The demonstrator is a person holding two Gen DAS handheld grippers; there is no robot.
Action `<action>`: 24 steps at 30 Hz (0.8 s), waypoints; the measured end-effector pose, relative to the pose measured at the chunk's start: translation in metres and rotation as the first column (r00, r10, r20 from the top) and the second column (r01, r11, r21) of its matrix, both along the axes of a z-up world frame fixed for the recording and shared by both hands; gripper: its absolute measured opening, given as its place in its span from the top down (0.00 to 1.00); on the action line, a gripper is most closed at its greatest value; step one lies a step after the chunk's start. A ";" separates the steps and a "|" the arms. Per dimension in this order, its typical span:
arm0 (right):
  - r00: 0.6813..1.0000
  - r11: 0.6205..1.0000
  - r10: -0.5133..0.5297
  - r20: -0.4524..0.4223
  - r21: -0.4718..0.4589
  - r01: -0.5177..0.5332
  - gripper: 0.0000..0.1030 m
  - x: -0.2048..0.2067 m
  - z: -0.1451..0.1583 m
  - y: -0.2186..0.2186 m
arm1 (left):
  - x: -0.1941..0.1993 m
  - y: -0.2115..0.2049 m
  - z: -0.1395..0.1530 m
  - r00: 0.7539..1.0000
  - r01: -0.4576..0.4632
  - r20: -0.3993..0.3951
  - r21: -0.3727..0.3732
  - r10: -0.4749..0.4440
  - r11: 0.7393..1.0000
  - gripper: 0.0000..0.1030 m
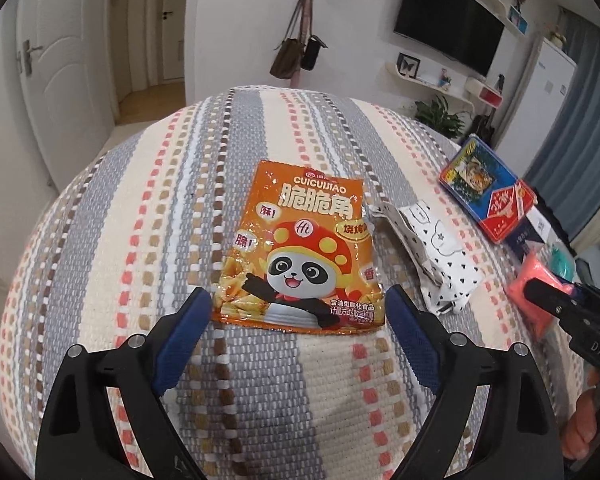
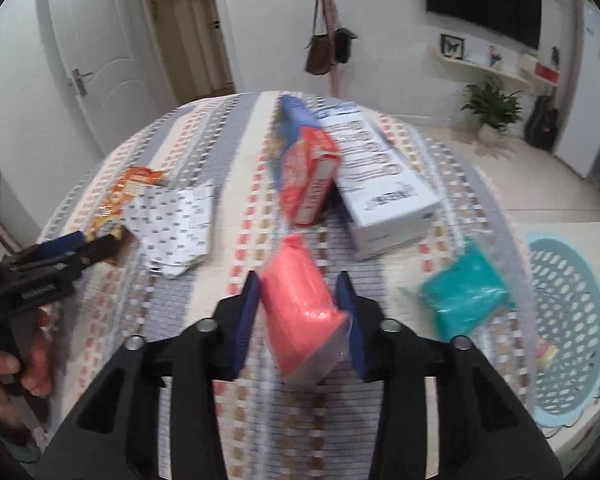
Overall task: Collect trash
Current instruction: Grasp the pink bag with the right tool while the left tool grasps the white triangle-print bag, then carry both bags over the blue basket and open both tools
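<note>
Little of the collecting looks done. The left gripper (image 1: 296, 304) stands with its jaws wide apart, straddling the near edge of the orange snack packet (image 1: 300, 248), which lies flat on the striped cloth (image 1: 140, 240) and is not yet pinched. At about two o'clock from the packet lies a crumpled spotted wrapper (image 1: 432, 256), and farther the same way a blue-and-red box (image 1: 488, 192). The right gripper (image 2: 298, 300) has the pink packet (image 2: 304, 320) between its pads; the view is blurred, but the jaws appear closed on it. A teal packet (image 2: 464, 296) sits at three o'clock from it, with a white carton (image 2: 384, 188) behind. The teal basket (image 2: 568, 320) on the floor, likely the bin, seems to hold only a scrap or two.
</note>
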State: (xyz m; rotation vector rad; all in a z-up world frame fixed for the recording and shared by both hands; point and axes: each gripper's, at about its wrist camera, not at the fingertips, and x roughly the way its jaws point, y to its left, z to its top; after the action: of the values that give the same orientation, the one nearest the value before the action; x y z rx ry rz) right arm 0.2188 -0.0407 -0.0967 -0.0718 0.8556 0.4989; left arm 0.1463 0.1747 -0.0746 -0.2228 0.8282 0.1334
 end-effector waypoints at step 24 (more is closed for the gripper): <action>0.999 0.999 -0.028 0.026 0.016 0.028 0.76 -0.010 0.004 -0.013 | -0.024 -0.020 0.028 0.983 0.135 0.148 -0.166 -0.111 0.977 0.53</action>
State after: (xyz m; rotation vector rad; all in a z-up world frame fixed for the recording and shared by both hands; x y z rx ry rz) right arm 0.2088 -0.0539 -0.0925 -0.0523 0.8261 0.4772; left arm 0.1225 0.1550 -0.0469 -0.3419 0.7140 -0.0720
